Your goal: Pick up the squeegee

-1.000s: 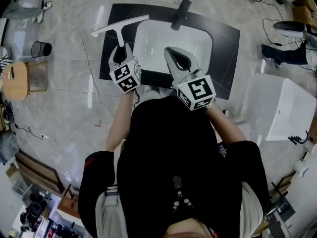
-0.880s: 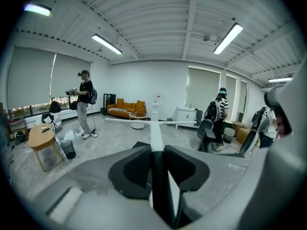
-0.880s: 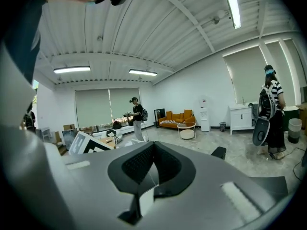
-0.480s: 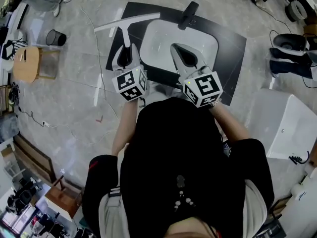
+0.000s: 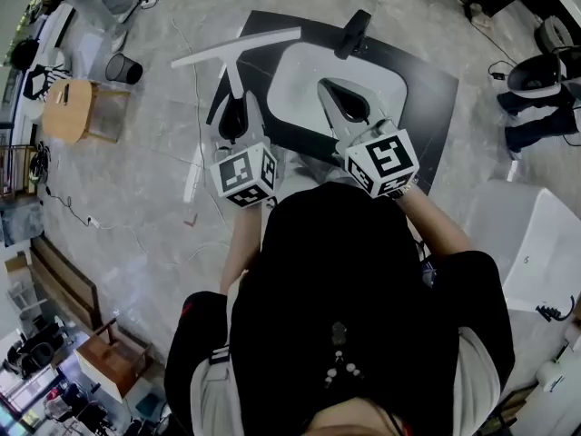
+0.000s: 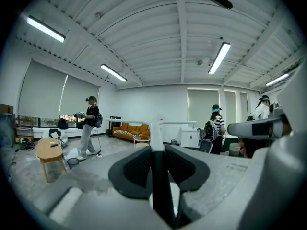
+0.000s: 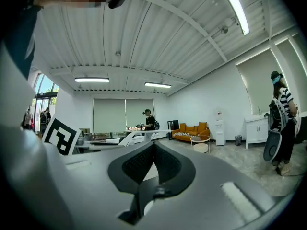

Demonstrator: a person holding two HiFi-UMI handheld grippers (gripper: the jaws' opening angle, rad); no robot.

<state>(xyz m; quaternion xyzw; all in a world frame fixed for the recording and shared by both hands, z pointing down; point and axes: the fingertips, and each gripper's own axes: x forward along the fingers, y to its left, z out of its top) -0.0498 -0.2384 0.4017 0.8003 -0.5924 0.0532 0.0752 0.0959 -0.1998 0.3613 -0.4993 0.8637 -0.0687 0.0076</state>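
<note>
Head view: left gripper fingers clamped on squeegee, held aloft. Right gripper fingers together, empty. Pickup seems done; keep grip.

Head view steeply down; gripper views level, roomward, close behind jaws, perhaps sharing the squeegee.
</note>
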